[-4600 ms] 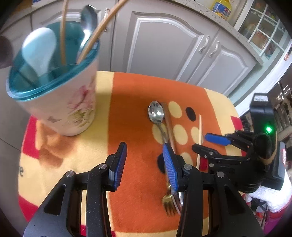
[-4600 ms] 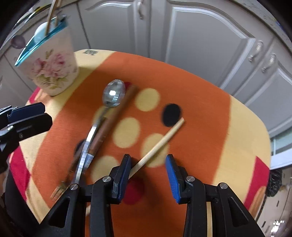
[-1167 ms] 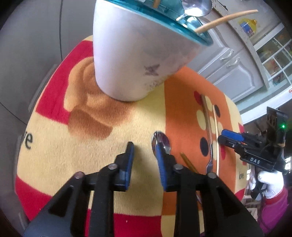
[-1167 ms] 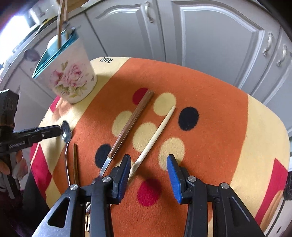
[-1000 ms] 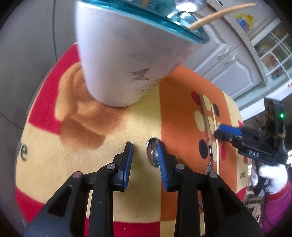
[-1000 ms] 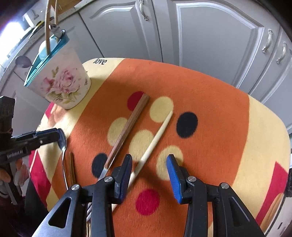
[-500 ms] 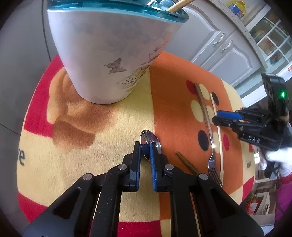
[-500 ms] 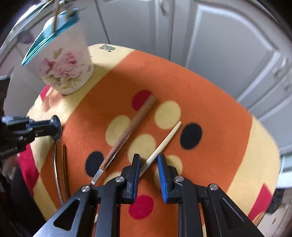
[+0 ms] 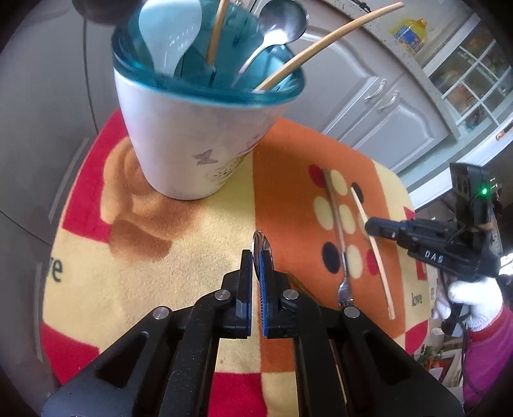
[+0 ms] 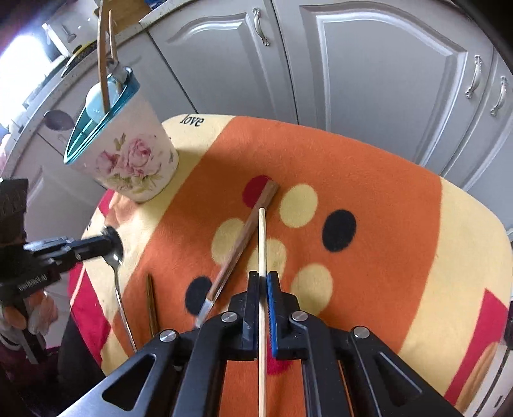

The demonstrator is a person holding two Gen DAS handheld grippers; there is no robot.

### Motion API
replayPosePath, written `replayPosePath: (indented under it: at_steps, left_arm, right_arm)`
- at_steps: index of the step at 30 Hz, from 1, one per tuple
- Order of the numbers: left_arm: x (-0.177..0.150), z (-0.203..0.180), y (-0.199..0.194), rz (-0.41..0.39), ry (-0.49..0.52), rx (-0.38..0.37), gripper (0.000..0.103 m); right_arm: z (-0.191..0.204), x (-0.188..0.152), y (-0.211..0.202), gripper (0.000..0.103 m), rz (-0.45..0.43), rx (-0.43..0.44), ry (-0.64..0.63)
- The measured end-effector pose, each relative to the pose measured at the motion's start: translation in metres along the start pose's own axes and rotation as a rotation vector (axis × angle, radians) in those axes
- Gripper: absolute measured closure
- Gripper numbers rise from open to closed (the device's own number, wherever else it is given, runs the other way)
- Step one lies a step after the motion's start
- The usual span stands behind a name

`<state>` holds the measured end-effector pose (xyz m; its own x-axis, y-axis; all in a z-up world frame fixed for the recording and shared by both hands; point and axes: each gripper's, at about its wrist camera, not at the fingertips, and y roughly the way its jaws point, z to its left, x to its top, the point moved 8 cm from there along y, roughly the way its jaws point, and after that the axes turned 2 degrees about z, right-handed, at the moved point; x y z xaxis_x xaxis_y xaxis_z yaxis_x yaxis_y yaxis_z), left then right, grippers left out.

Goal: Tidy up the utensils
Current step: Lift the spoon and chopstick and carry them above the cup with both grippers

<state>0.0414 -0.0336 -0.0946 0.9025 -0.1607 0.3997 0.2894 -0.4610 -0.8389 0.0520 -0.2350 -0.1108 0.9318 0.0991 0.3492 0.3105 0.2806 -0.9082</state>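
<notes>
Pinching the bowl of a shiny steel spoon (image 9: 260, 245) edge-on, our left gripper (image 9: 255, 279) has its jaws closed on it, near the yellow middle of the fleece blanket (image 9: 179, 279); the spoon's thin handle trails back under the fingers. Our right gripper (image 10: 263, 290) is likewise clamped narrow on a pale bamboo chopstick (image 10: 262, 243), whose tip points toward the far cabinets (image 10: 368, 80). Just left of that chopstick lies one wooden-handled fork (image 10: 243, 237), and farther left one dark brown chopstick (image 10: 150, 303). Open orange cloth spreads to the right, up to the blanket's rounded edge. Beyond the spoon stands one white rose-printed cup with a teal rim (image 9: 192, 134), holding one white ceramic spoon (image 9: 170, 35), one metal spoon (image 9: 275, 29) and two bamboo chopsticks (image 9: 323, 45), with room left inside.
</notes>
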Motion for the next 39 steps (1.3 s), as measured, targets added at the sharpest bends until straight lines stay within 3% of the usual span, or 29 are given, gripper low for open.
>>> replayPosePath:
  at_steps: [11, 22, 39]
  left_arm:
    - [0.009, -0.024, -0.059, -0.104, 0.042, -0.012, 0.103]
    - [0.012, -0.037, -0.112, -0.197, 0.076, -0.004, 0.103]
    - [0.053, -0.026, -0.189, -0.359, 0.071, 0.059, 0.102]
  right_arm:
    - [0.028, -0.007, -0.058, 0.099, -0.152, 0.111, -0.007]
    - [0.05, -0.018, -0.102, 0.099, -0.239, 0.123, -0.058]
    - [0.083, 0.009, -0.141, 0.1, -0.314, 0.107, -0.165]
